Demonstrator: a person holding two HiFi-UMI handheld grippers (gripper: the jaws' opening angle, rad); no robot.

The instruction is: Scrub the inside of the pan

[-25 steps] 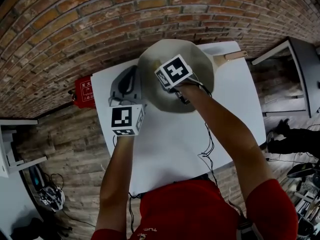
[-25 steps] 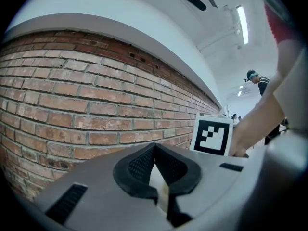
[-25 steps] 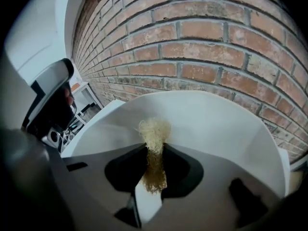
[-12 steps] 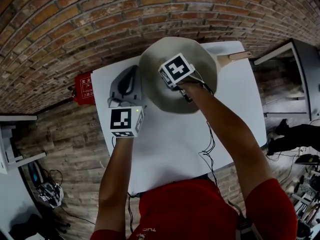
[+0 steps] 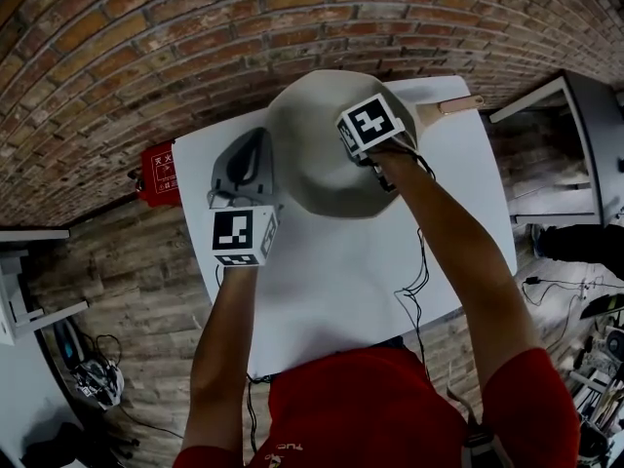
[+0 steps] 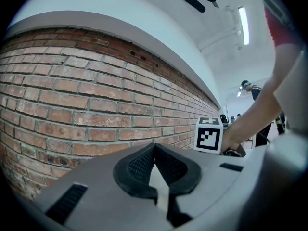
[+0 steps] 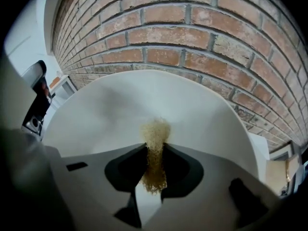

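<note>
The big round pale pan (image 5: 312,164) sits at the back edge of the white surface (image 5: 331,281). The right tongs (image 7: 154,160) are inside it near its right rim, pinching a tan scratchy scrubber (image 7: 155,134). The left tongs (image 6: 155,167) are pressed together just beside the pan's left rim, maybe touching it.

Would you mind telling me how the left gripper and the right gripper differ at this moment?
The right gripper is shut on a tan scrubber, whereas the left gripper is shut with nothing between its jaws. The right gripper reaches into the pan, while the left gripper is outside it, beside the pan's left rim and over the table. Both point toward the brick wall.
</note>
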